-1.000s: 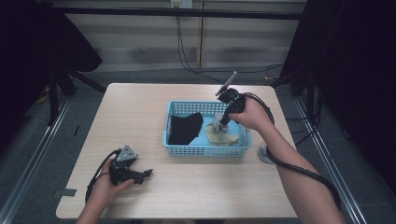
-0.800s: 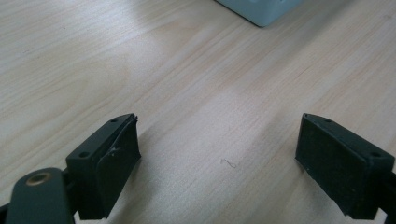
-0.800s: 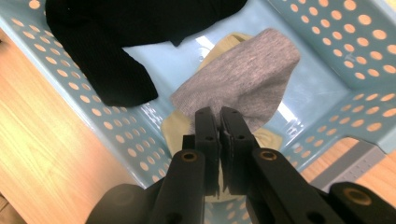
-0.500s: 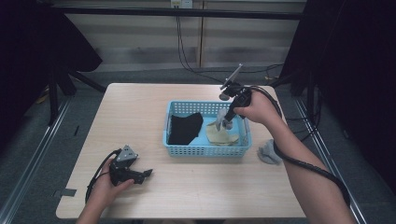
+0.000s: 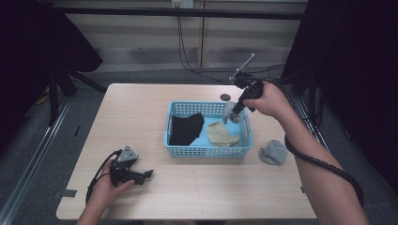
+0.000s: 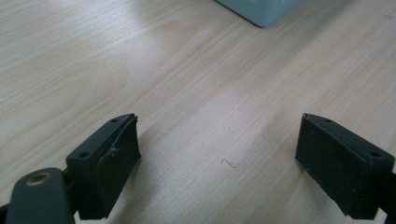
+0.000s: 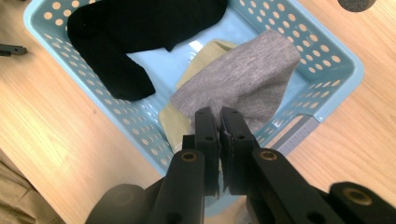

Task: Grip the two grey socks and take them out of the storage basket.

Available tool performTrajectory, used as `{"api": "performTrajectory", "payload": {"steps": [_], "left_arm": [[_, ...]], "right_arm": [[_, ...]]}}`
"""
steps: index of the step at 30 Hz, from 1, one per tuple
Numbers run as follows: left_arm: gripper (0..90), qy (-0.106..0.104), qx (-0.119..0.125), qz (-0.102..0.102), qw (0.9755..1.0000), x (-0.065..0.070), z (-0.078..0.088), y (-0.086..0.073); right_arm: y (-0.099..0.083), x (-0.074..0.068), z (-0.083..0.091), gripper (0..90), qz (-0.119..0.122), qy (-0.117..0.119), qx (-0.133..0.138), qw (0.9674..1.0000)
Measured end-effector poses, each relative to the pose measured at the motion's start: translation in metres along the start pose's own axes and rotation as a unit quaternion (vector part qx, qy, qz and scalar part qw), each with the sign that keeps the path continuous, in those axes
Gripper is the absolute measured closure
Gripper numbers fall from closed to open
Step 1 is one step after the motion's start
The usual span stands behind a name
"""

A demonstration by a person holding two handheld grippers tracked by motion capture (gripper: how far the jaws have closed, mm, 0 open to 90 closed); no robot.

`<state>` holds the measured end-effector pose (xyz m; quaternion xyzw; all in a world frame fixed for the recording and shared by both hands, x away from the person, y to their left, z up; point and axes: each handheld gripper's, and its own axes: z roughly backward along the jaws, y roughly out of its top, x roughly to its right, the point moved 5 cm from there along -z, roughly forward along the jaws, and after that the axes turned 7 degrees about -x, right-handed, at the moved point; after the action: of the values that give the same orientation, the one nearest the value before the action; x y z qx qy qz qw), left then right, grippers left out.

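Observation:
A light blue basket [image 5: 206, 151] stands in the middle of the wooden table. In it lie a black sock [image 5: 185, 129] and a beige sock [image 5: 221, 135]. My right gripper [image 5: 234, 112] hangs above the basket's far right corner, shut on a grey sock [image 5: 229, 112] that dangles from it. In the right gripper view the jaws [image 7: 219, 116] pinch the grey sock [image 7: 243, 84] by one end, over the beige sock [image 7: 175, 121] and black sock [image 7: 126, 28]. My left gripper [image 5: 148, 174] rests on the table at the near left, open, with bare wood between its jaws [image 6: 217, 140].
A second grey sock [image 5: 273, 151] lies crumpled on the table just right of the basket. A small dark round mark [image 5: 225, 97] sits behind the basket. A corner of the basket [image 6: 261, 9] shows at the top of the left gripper view.
My right gripper has risen out of the basket with the grey sock, drawing it up off the beige sock. The left gripper has stayed where it was.

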<state>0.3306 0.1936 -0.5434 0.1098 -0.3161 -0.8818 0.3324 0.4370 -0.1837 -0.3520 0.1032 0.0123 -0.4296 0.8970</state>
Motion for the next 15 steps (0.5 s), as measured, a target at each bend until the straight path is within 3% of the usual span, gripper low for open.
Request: {"api": "performTrajectory", "payload": {"steps": [15], "left_arm": [[12.8,0.000,0.001,0.001,1.0000,0.000,0.000,0.000]], "right_arm": [[-0.017,0.019,0.029,86.6,-0.021,-0.015,0.013,0.9996]]}}
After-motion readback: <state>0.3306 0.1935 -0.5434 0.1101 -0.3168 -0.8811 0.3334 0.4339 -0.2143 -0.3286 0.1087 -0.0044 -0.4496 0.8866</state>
